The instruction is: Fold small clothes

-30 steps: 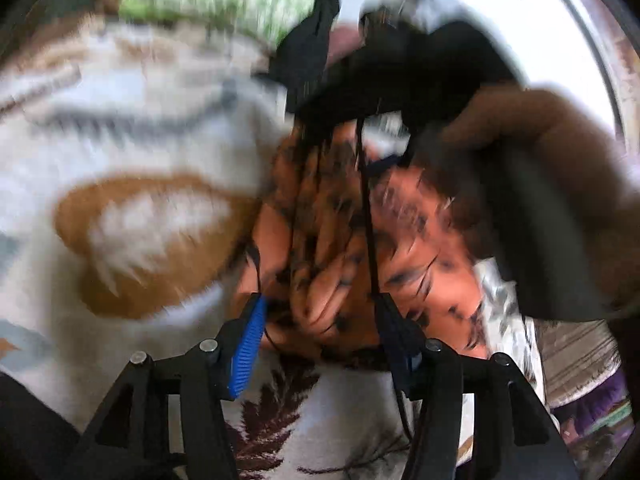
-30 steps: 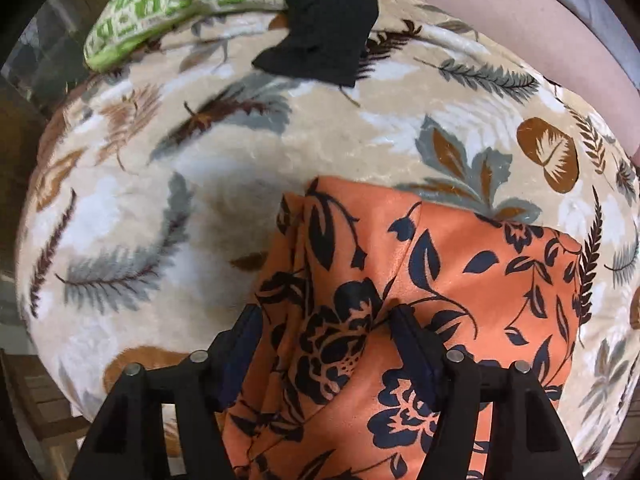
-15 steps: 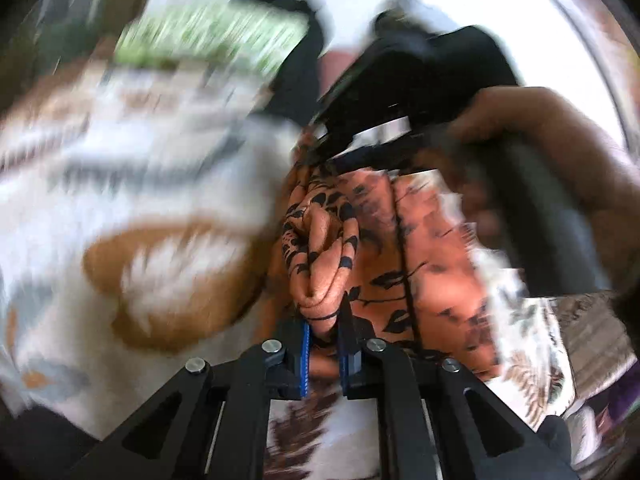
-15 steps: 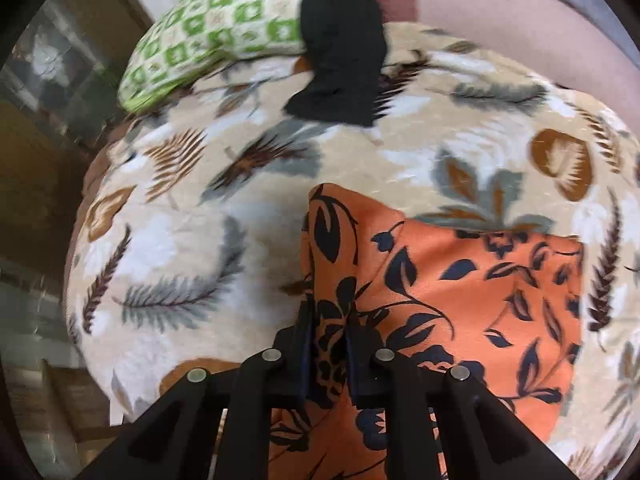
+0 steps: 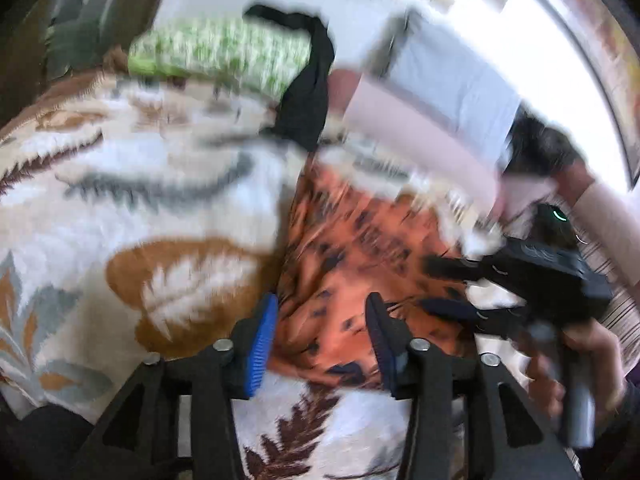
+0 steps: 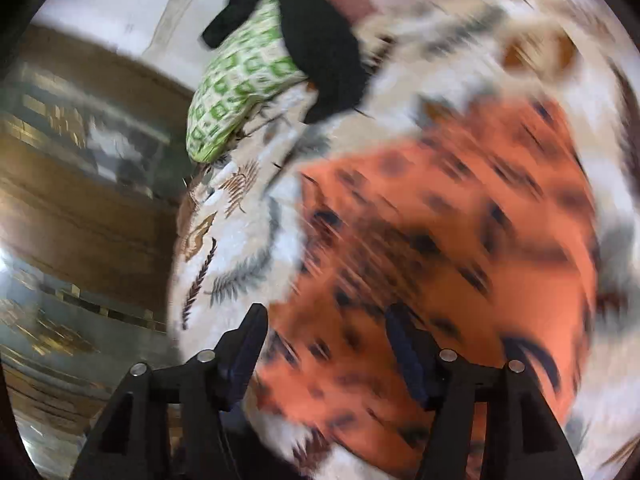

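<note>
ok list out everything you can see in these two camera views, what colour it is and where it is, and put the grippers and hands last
Orange garment: one, orange with dark floral print, lying on the blanket, in front of both grippers.
Blanket: one, cream with brown and grey leaf print, covering the surface under the garment.
Pillow: one, green and white check, at the far end of the blanket.
Black garment: one, black, draped over the pillow's end onto the blanket.
Left gripper: one, black with blue pads, jaws just opened, garment lying between them, not pinched.
Right gripper: one, black, jaws just opened, over the orange garment, not pinching it.
Hand: one, holding the right gripper's handle, at the right of the left wrist view.
</note>
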`<act>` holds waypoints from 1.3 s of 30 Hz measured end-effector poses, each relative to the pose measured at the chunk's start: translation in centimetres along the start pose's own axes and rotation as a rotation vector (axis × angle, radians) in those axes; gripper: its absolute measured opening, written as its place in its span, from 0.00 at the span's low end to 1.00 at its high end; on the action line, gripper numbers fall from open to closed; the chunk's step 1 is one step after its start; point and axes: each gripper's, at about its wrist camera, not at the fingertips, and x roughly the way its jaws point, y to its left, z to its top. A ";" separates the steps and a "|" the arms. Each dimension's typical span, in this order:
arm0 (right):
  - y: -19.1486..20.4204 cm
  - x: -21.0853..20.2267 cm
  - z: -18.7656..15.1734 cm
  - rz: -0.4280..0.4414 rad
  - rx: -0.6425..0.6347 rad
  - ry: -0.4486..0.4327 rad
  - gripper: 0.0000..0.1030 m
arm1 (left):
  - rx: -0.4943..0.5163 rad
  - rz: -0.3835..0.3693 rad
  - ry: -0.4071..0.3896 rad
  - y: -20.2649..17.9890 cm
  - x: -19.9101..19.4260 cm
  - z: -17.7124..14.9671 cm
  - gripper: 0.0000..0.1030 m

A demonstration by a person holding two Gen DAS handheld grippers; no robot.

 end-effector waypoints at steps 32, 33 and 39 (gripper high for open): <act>-12.1 -7.6 -1.4 0.285 0.140 -0.174 0.68 | 0.293 0.173 0.162 -4.8 10.4 7.6 0.62; -13.3 -6.0 -0.5 0.312 0.193 -0.134 0.69 | 0.265 0.170 0.183 -3.9 11.3 7.4 0.63; -13.1 -3.2 0.8 0.341 0.236 -0.073 0.35 | 0.180 0.151 0.189 -2.1 12.1 7.6 0.71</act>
